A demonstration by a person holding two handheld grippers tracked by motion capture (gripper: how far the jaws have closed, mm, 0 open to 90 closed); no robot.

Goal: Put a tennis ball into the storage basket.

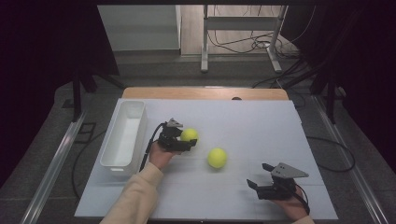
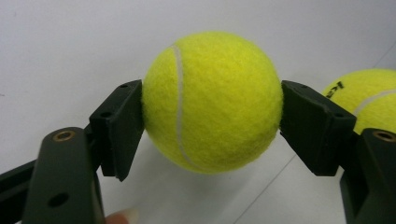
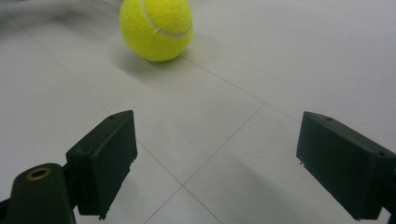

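- A white board (image 1: pixel 243 121) is covering most of the table, with faint seam lines running across it; a strip of wooden tabletop (image 1: pixel 205 93) is showing along its far edge.
- A white rectangular bin (image 1: pixel 124 135) is sitting on the board's left side, its long side running away from the person.
- The left gripper (image 1: pixel 189 140) is lying just to the right of the bin, pointing towards the middle of the board, with the person's cream sleeve (image 1: pixel 135 196) coming in from the bottom of the high view.
- Its jaws are clamping a yellow tennis ball (image 2: pixel 212 100), both black pads pressing against the ball's sides in the left gripper view; the ball is sitting close over the white board, though whether it is touching the board cannot be told.
- A second tennis ball (image 1: pixel 217 157) is resting on the board near the first, apart from it, roughly between the two grippers.
- The right gripper (image 1: pixel 256 183) is sitting near the board's front right corner, its jaws standing wide apart with nothing between them, aiming towards the second ball, which is lying well ahead of the pads.
- Beyond the table, grey floor (image 1: pixel 154 70) is stretching back to a pale metal frame (image 1: pixel 240 39) with loose cables around its feet.
- Dark curtains (image 1: pixel 42 56) are hanging on both sides of the room.
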